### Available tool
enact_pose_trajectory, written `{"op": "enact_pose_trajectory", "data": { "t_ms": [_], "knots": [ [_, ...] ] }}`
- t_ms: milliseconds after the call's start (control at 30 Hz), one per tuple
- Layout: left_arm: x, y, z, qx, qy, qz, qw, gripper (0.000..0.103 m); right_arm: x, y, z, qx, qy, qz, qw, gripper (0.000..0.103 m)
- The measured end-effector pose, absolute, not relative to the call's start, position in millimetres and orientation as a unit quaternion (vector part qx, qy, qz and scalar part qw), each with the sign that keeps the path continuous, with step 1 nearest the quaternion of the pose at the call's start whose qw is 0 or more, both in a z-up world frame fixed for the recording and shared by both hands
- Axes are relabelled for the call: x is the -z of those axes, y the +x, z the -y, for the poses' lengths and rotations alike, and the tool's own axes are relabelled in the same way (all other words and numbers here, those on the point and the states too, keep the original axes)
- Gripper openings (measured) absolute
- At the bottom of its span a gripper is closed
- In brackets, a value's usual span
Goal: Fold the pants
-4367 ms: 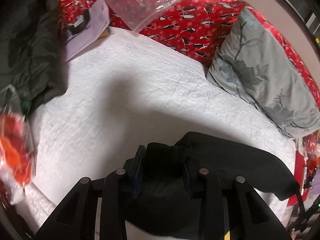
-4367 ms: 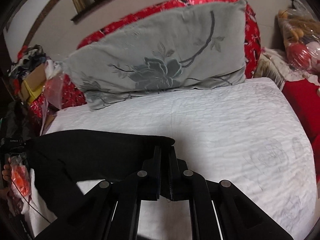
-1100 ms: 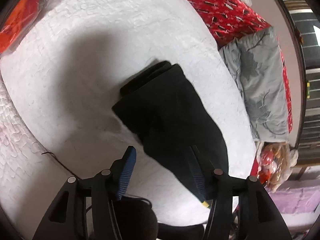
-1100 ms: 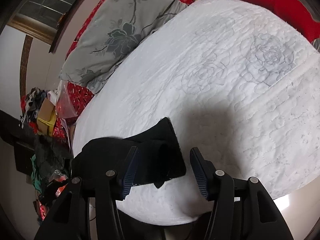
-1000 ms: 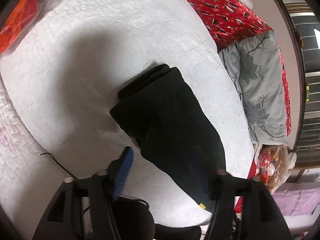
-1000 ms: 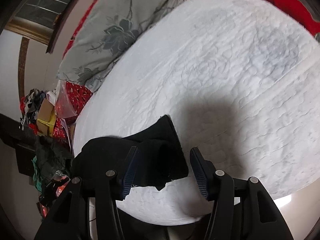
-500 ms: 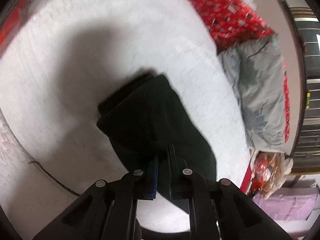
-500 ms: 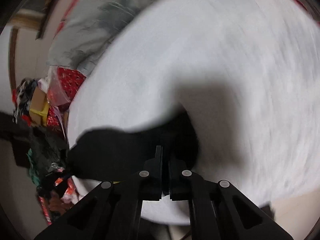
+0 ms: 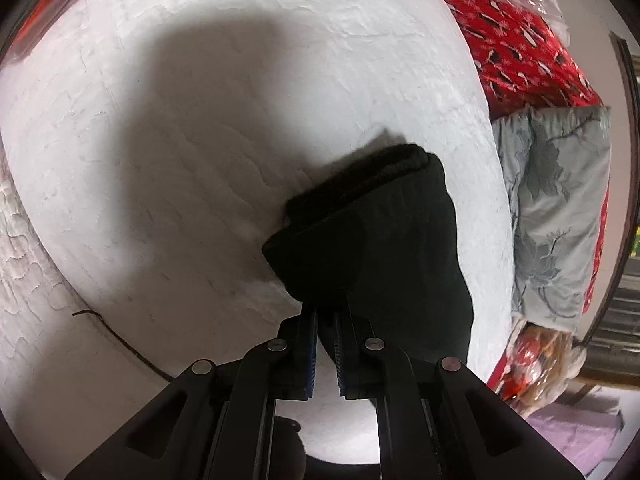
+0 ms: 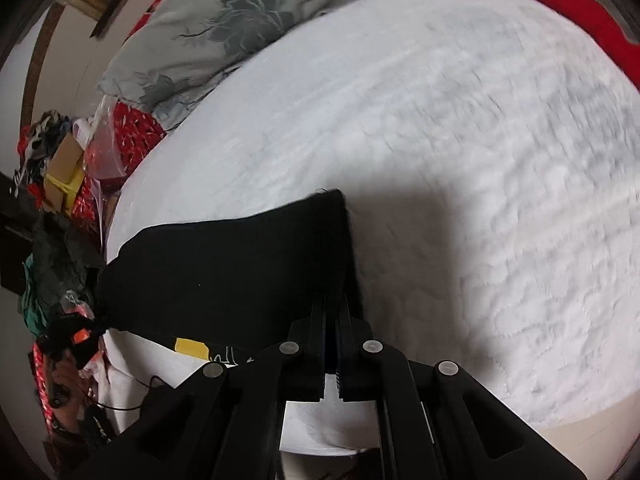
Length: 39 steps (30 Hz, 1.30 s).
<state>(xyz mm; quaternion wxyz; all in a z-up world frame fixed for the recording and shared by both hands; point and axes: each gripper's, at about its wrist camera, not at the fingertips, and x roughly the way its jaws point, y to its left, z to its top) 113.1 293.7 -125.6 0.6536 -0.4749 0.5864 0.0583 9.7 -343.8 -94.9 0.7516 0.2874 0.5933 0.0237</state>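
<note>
— Where are the folded black fabric pants (image 9: 384,240)?

— On the white quilted bedspread (image 9: 200,140), near its front edge, layers stacked, with a grey floral pillow (image 9: 560,208) well apart.

— And the black two-finger left gripper (image 9: 325,316)?

— Clamped on the pants' near edge, cloth pinched between its fingers.

— The black two-finger right gripper (image 10: 331,308)?

— Pinching the other near corner of the pants (image 10: 240,264) — fingers pressed together on cloth.

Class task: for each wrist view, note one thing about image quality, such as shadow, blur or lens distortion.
Left wrist view: sharp; a broad dark shadow lies on the white quilt, and the fisheye bows the bed edge. Right wrist view: the quilt's right side is streaked with motion blur; the black pants show almost no detail.
</note>
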Motion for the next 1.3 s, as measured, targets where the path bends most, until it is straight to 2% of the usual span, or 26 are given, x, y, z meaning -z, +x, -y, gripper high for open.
{"op": "enact_pose_trajectory", "data": {
  "t_ms": [100, 133, 200, 233, 267, 300, 333, 367, 400, 500, 600, 767, 1000, 1100, 1200, 1233, 1267, 1300],
  "knots": [
    [123, 112, -293, -0.056, -0.471, -0.588, 0.656, 0.007, 94, 7, 345, -0.028, 0.278, -0.6, 0.75, 0.005],
    [120, 110, -290, -0.049, -0.466, -0.588, 0.66, 0.007, 91, 8, 344, -0.03, 0.286, -0.6, 0.747, 0.008],
    [108, 103, -282, -0.032, -0.452, -0.587, 0.671, 0.014, 86, 7, 348, -0.029, 0.302, -0.594, 0.745, 0.012],
    [102, 99, -276, -0.018, -0.448, -0.586, 0.675, 0.017, 82, 5, 353, -0.026, 0.313, -0.585, 0.748, 0.019],
    [97, 95, -272, -0.009, -0.447, -0.584, 0.677, 0.03, 80, 4, 356, -0.023, 0.318, -0.581, 0.749, 0.031],
    [91, 90, -266, 0.003, -0.447, -0.578, 0.683, 0.047, 78, 2, 361, -0.016, 0.324, -0.575, 0.751, 0.036],
    [86, 87, -261, 0.007, -0.445, -0.574, 0.687, 0.054, 77, 2, 363, -0.012, 0.327, -0.572, 0.752, 0.042],
    [83, 82, -256, 0.011, -0.443, -0.571, 0.691, 0.063, 76, 1, 366, -0.006, 0.331, -0.569, 0.753, 0.042],
    [80, 80, -247, 0.023, -0.441, -0.566, 0.696, 0.069, 77, 1, 368, -0.001, 0.335, -0.568, 0.752, 0.042],
    [84, 77, -219, 0.056, -0.427, -0.576, 0.695, 0.07, 82, 3, 371, 0.006, 0.351, -0.567, 0.745, 0.043],
    [102, 78, -197, 0.068, -0.421, -0.6, 0.677, 0.07, 88, 3, 373, 0.015, 0.361, -0.567, 0.74, 0.05],
    [135, 92, -176, 0.065, -0.431, -0.623, 0.649, 0.069, 99, 1, 382, 0.022, 0.393, -0.559, 0.73, 0.051],
    [149, 119, -147, 0.043, -0.392, -0.64, 0.659, 0.071, 109, 11, 381, 0.005, 0.423, -0.541, 0.726, 0.053],
    [147, 120, -144, 0.029, -0.383, -0.642, 0.664, 0.068, 119, 21, 370, -0.033, 0.437, -0.545, 0.714, 0.053],
    [145, 122, -146, 0.009, -0.374, -0.645, 0.666, 0.044, 121, 30, 362, -0.045, 0.428, -0.546, 0.719, 0.051],
    [143, 121, -148, 0.007, -0.373, -0.642, 0.669, 0.027, 119, 33, 361, -0.045, 0.42, -0.545, 0.725, 0.036],
    [141, 121, -149, 0.012, -0.379, -0.639, 0.67, 0.009, 119, 35, 360, -0.048, 0.413, -0.548, 0.726, 0.011],
    [137, 121, -150, 0.023, -0.392, -0.632, 0.668, 0.007, 118, 37, 359, -0.053, 0.408, -0.552, 0.725, 0.012]
  ]
}}
